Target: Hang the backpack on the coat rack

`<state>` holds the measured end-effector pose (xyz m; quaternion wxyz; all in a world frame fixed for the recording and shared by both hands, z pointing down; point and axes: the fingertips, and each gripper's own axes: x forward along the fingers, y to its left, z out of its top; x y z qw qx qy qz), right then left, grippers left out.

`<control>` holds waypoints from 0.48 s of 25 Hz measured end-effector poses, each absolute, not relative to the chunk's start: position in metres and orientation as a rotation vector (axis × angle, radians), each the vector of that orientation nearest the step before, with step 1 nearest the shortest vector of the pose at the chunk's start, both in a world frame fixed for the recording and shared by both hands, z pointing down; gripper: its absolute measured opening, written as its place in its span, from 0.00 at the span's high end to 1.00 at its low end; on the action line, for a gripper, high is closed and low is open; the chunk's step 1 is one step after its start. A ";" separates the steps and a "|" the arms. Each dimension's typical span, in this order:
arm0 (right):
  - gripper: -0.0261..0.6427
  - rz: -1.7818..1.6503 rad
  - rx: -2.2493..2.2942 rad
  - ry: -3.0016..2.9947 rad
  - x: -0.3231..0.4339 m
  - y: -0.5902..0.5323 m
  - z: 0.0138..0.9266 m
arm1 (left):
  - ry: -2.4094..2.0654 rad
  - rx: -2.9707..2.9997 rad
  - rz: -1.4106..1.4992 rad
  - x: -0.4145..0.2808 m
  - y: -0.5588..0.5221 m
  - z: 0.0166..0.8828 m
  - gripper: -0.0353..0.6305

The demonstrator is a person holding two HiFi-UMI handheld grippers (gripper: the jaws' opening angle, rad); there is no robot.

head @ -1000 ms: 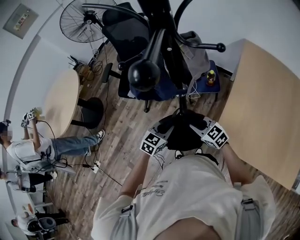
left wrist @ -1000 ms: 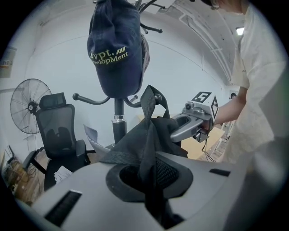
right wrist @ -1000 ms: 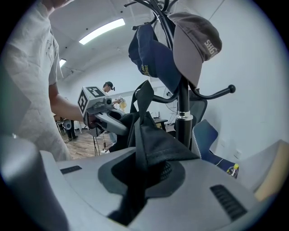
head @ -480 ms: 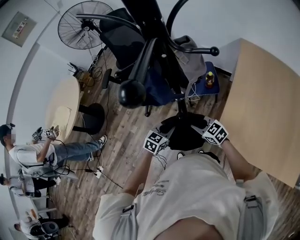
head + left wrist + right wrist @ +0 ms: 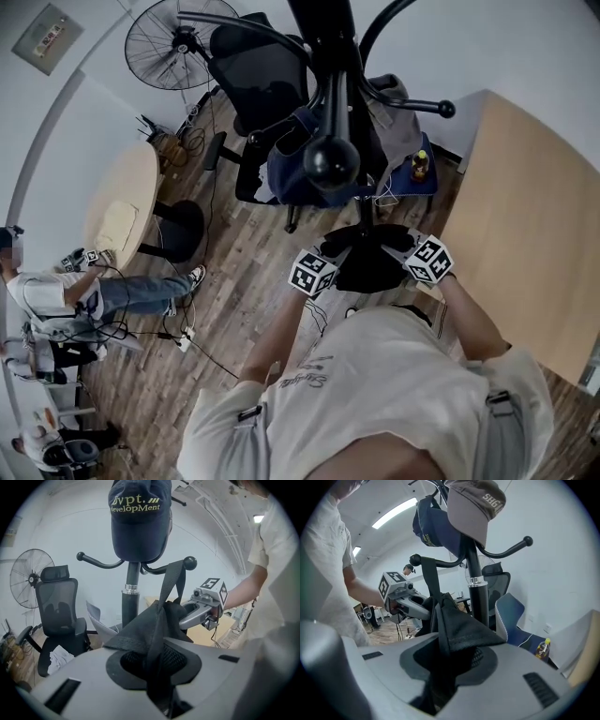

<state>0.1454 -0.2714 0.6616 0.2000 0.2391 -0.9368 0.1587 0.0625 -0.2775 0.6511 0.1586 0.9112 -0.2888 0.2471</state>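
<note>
The black backpack (image 5: 370, 269) hangs between my two grippers, right beside the coat rack (image 5: 330, 56) pole. My left gripper (image 5: 339, 255) has backpack fabric (image 5: 140, 634) bunched in its jaws, which are opening. From there a strap (image 5: 171, 583) runs up over a rack hook ending in a knob (image 5: 190, 563). My right gripper (image 5: 396, 247) holds the other side of the fabric (image 5: 461, 632), and its jaws are opening too. A navy cap (image 5: 139, 517) and a grey cap (image 5: 477, 501) sit on top of the rack.
Behind the rack are a black office chair (image 5: 258, 66), a floor fan (image 5: 173, 42) and a blue seat with a bottle (image 5: 422, 161). A wooden table (image 5: 525, 244) stands at right and a round table (image 5: 122, 202) at left. A seated person (image 5: 56, 295) and floor cables (image 5: 183, 333) are far left.
Both grippers have sunk a little with the backpack beside the rack pole. The head camera has shifted, so the rack's near knob now sits mid-frame. The seated person moved their hands.
</note>
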 end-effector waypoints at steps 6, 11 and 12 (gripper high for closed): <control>0.78 0.496 0.822 -2.563 0.164 -0.262 0.662 | -0.893 2.576 0.717 0.057 -0.271 0.652 0.82; 0.77 0.507 1.029 -2.536 0.191 -0.252 0.647 | -0.991 2.511 0.713 0.043 -0.263 0.649 0.76; 0.79 0.522 1.074 -2.532 0.196 -0.247 0.644 | -1.017 2.489 0.697 0.038 -0.260 0.647 0.75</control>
